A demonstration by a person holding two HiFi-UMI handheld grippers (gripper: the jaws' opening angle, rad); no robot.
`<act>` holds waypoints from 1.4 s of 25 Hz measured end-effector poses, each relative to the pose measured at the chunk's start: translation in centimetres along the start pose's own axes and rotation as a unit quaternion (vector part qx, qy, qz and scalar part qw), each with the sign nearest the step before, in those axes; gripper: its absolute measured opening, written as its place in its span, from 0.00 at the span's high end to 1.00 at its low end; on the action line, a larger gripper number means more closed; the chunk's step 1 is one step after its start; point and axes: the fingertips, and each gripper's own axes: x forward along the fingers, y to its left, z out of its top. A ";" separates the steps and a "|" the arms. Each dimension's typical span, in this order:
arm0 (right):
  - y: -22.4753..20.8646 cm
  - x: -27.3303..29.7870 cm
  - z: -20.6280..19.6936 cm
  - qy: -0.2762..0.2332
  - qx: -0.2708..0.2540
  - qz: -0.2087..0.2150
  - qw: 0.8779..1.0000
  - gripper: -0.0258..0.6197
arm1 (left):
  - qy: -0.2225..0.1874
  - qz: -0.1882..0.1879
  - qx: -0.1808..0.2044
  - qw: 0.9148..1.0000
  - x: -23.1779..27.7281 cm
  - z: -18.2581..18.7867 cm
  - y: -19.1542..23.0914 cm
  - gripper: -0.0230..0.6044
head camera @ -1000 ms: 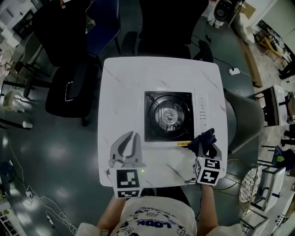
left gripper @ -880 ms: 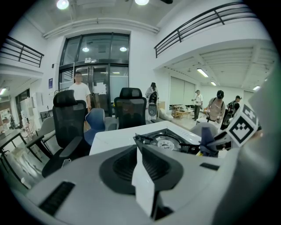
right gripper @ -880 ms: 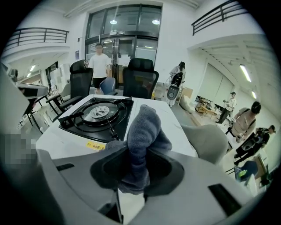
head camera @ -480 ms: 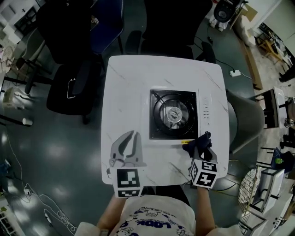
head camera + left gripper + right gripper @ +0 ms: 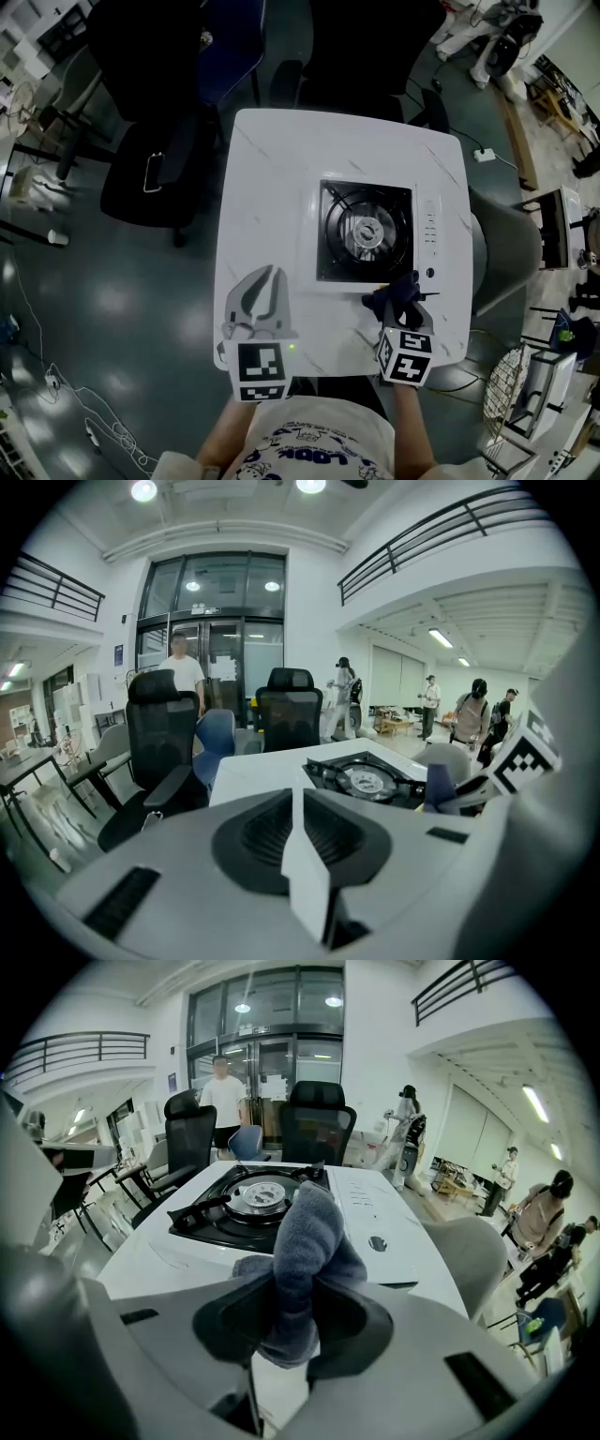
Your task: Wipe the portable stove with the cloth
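Note:
The portable stove, white with a black burner grate, sits on the white table right of centre; it also shows in the right gripper view and the left gripper view. My right gripper is shut on a dark grey-blue cloth, which hangs at the stove's near edge by the control panel. In the right gripper view the cloth bulges up between the jaws. My left gripper rests shut over the table's near left part, holding nothing.
Black office chairs stand at the table's left and far side. A grey rounded seat is to the right. People stand in the background of both gripper views. Cables lie on the floor at the left.
My right gripper with the cloth has shifted slightly left along the stove's near edge. The left gripper has stayed in place.

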 end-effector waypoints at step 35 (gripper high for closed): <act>15.2 0.0 1.7 0.002 -0.132 0.170 0.977 0.79 | 0.004 0.076 -0.049 0.996 -3.2 -2.5 5.5 0.89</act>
